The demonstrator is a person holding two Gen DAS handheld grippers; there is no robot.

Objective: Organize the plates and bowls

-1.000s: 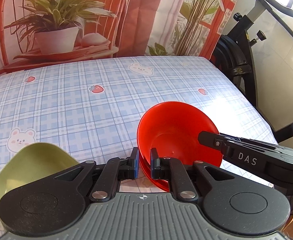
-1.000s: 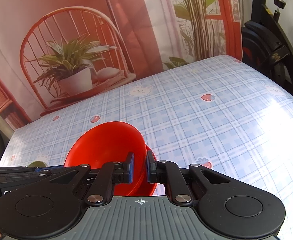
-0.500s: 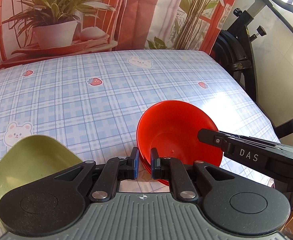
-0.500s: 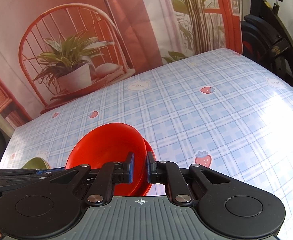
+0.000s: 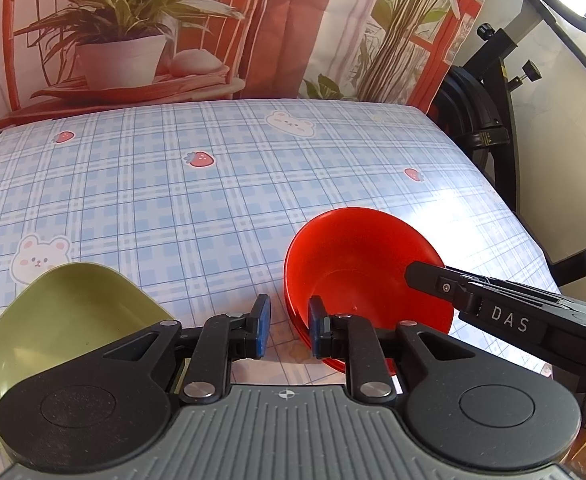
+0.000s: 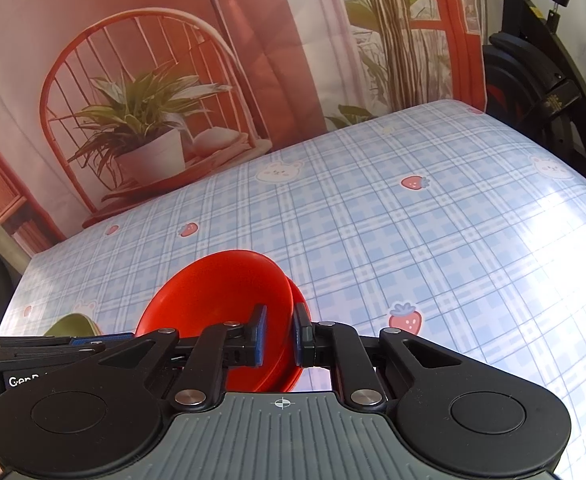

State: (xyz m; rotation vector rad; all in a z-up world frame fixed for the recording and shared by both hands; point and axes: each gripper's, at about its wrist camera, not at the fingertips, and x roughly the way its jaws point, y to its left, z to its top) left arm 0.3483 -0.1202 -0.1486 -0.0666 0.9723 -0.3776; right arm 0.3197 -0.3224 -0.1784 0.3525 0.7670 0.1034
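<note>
The left gripper has its blue-padded fingers parted, with a gap of bare cloth showing between them; the right-hand finger sits inside the near rim of the red bowl while the left-hand one stands outside it, neither pad pressing the wall. The right gripper is closed on the rim of that same red bowl, one pad on the inner face and the other on the outer, and its black arm reaches into the left wrist view from the right, across the bowl's right side. A second red rim peeks out just behind the bowl's edge in the right wrist view, so the piece may be two nested bowls; the pictures do not settle it. The bowl is tilted, its opening turned up and toward the far side, and it sits toward the near right corner of the table, whose surface carries a pale blue plaid cloth printed with bears and strawberries. A green bowl lies at the near left edge, well apart from the red one, half hidden by the left gripper's body. Behind the far edge hangs a backdrop printed with a potted plant on a red chair, and a black exercise bike stands off the right edge.
</note>
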